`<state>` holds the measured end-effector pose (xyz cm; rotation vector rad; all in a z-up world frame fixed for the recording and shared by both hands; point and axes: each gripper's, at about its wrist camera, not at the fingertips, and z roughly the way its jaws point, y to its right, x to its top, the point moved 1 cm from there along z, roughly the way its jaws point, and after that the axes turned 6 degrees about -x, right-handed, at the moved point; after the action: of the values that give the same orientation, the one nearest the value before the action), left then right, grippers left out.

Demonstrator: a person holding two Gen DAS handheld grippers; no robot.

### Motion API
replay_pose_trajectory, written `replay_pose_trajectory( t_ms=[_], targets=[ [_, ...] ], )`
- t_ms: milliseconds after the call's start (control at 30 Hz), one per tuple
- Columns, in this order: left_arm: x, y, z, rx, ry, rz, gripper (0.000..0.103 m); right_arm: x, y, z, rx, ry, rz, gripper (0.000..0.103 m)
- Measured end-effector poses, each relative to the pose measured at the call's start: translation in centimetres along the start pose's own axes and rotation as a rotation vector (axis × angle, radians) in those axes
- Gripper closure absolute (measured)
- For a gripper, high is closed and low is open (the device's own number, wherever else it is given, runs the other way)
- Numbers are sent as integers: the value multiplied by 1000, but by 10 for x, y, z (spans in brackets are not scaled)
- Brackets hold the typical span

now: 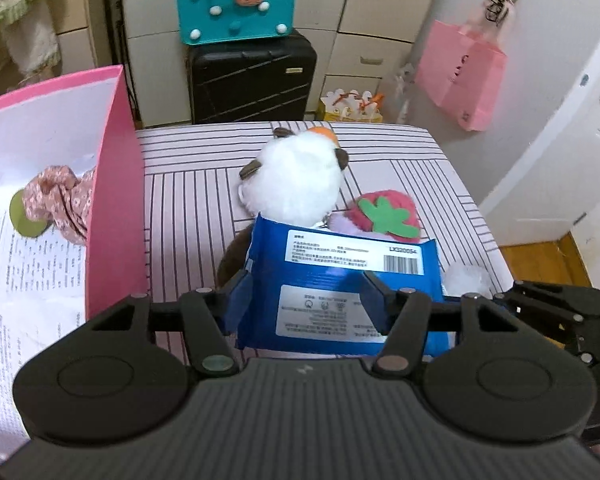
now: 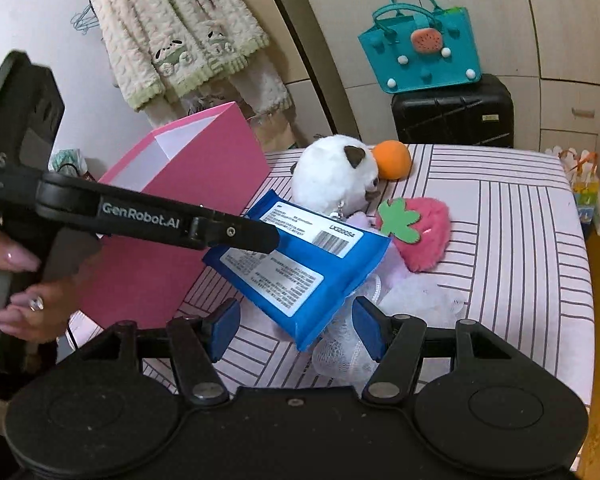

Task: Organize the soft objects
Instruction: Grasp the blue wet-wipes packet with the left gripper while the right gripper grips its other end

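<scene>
We are closing the left gripper [image 1: 308,300] on the blue pack [image 1: 340,280], lying atop the toys on the bed [image 1: 188,200]; its slick film could slip. The right gripper [image 2: 296,328] is hovering open, empty.

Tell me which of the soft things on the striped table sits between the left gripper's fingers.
The blue wipes pack, the flat one with white printed labels; the white plush and pink strawberry plush lie beyond it.

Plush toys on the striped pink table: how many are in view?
2. The white round plush animal with brown ears lies behind the blue plastic packet; the pink fuzzy strawberry plush sits at its right. The packet may hide others.
</scene>
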<state>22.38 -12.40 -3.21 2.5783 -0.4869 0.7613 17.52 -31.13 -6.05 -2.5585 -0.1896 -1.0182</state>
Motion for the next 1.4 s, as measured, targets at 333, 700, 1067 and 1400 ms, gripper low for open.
replay_pose_trajectory(
  t_ms=[333,700,1067,1400],
  targets=[
    [0,-2,4,42,13,10,39,1,21,4,7,15,54,46],
    [-18,-5,14,-68,-1,-102,48,-1,29,4,-9,16,51,74],
    [-37,6,-6,-15,92,-102,73,-14,21,5,-40,65,78,75],
    [-51,26,-43,10,140,-11,75,-17,-19,-23,-120,120,-68,73]
  ],
)
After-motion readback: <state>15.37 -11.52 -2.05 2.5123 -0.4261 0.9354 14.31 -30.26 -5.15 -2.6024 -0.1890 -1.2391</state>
